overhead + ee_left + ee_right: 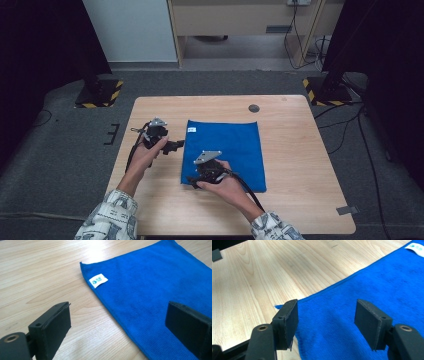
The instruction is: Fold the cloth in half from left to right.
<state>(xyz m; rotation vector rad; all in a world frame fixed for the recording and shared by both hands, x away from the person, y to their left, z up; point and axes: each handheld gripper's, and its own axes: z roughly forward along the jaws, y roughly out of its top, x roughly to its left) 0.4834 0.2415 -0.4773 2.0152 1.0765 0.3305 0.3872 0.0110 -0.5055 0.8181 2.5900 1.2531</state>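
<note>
A blue cloth (230,145) lies flat on the wooden table (300,130), with a small white label (191,130) at its far left corner. My left gripper (177,145) hovers at the cloth's left edge. In the left gripper view its jaws (117,322) stand wide open, one over bare wood and one over the cloth (155,285), with the label (98,280) just ahead. My right gripper (192,181) sits at the cloth's near left corner. In the right gripper view it is open (327,320), with the cloth's corner (362,285) lying under the gap between the jaws.
A dark round hole (254,108) marks the table's far side. Two stand bases with yellow-black stripes (100,92) (325,92) flank the far corners on the floor. Grey tape (347,210) sticks to the near right corner.
</note>
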